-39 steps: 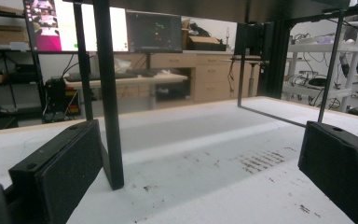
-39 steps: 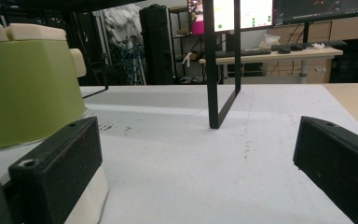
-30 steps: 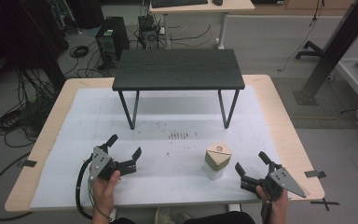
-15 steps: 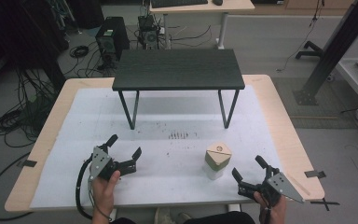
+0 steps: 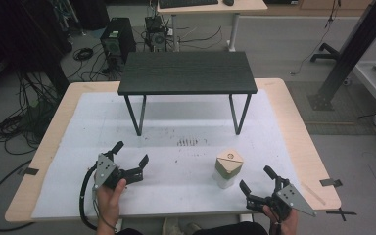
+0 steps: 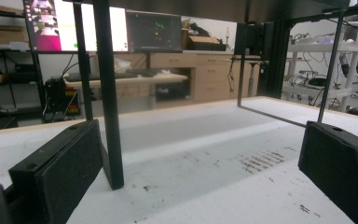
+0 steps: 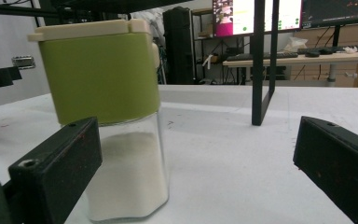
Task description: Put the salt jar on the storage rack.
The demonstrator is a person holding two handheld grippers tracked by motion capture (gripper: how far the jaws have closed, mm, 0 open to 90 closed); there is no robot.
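the jar (image 5: 227, 168) stands upright on the white tabletop (image 5: 186, 161), in front of the small black table (image 5: 187, 72) and toward its right leg. it has a green collar, a cream lid and white powder inside; no label or writing can be read on it. the right gripper (image 5: 258, 187) sits just right of the jar, jaws wide and empty. the left gripper (image 5: 130, 159) rests well left of the jar, jaws wide too.

black stand (image 5: 188, 72): upright mid-table | white mat (image 5: 176, 161): scuffed | floor cables (image 5: 14, 122): left of table
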